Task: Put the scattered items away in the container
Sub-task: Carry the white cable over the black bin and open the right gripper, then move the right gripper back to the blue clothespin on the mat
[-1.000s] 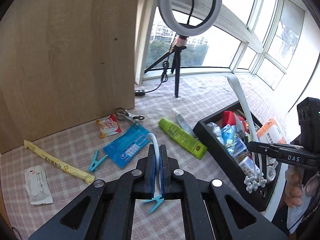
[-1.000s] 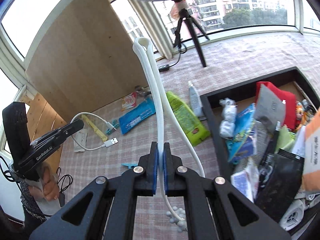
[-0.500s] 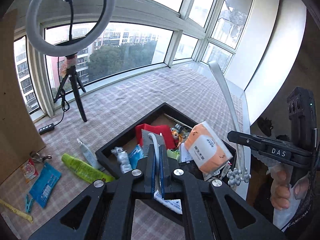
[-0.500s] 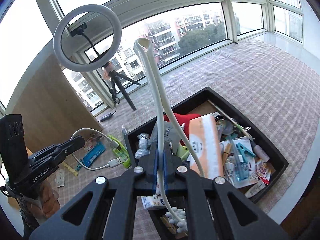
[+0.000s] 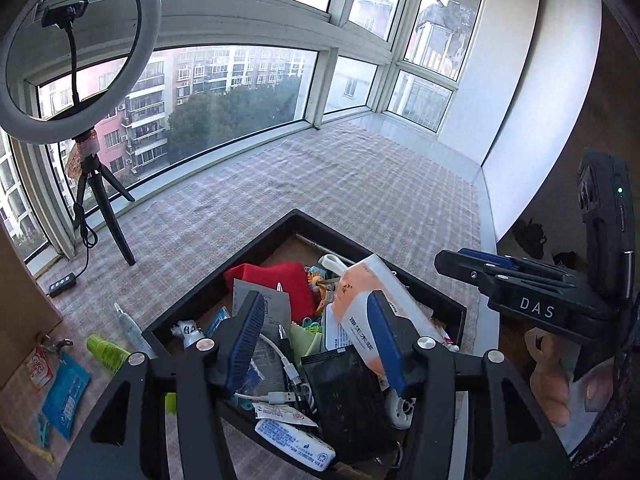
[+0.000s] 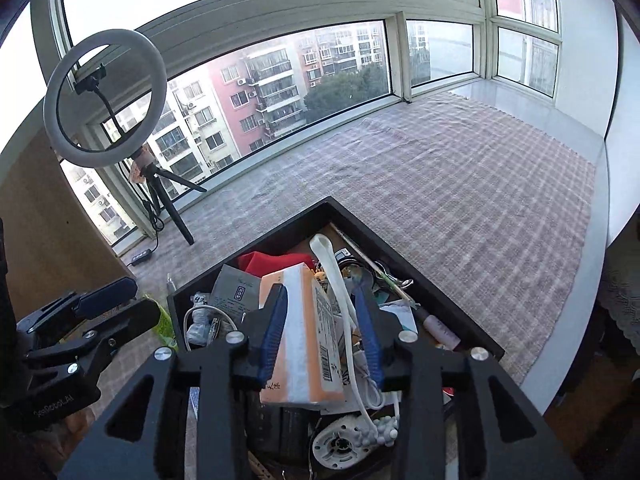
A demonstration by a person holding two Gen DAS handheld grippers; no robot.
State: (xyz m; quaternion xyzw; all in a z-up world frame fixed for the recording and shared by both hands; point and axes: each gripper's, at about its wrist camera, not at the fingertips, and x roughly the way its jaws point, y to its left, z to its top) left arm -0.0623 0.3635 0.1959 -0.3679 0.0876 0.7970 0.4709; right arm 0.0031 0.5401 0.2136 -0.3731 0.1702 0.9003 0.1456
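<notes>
The black box (image 5: 256, 241) is packed with items, among them an orange tissue pack (image 5: 362, 292) and a red cloth (image 5: 276, 280). My left gripper (image 5: 316, 344) hovers over it with its jaws opening. The white USB cable (image 5: 280, 397) lies loose in the box below them. My right gripper (image 6: 320, 336) is also opening above the box (image 6: 280, 233). The long white bendy strip (image 6: 334, 276) with a beaded end rests on the tissue pack (image 6: 304, 344), untouched by the pads. Each gripper also shows in the other's view: the right gripper (image 5: 448, 259) and the left gripper (image 6: 136, 300).
Left of the box, on the checked cloth, lie a green tube (image 5: 107, 354), a white tube (image 5: 130, 328), a blue packet (image 5: 66, 396), a red-white sachet (image 5: 40, 372) and a yellow strip (image 5: 28, 445). A ring light (image 5: 76, 52) on a tripod stands by the window. The table edge runs at the right.
Both grippers swung from the scattered items to over the box. The left jaws let go of the USB cable, the right jaws let go of the white strip; both things now lie in the box.
</notes>
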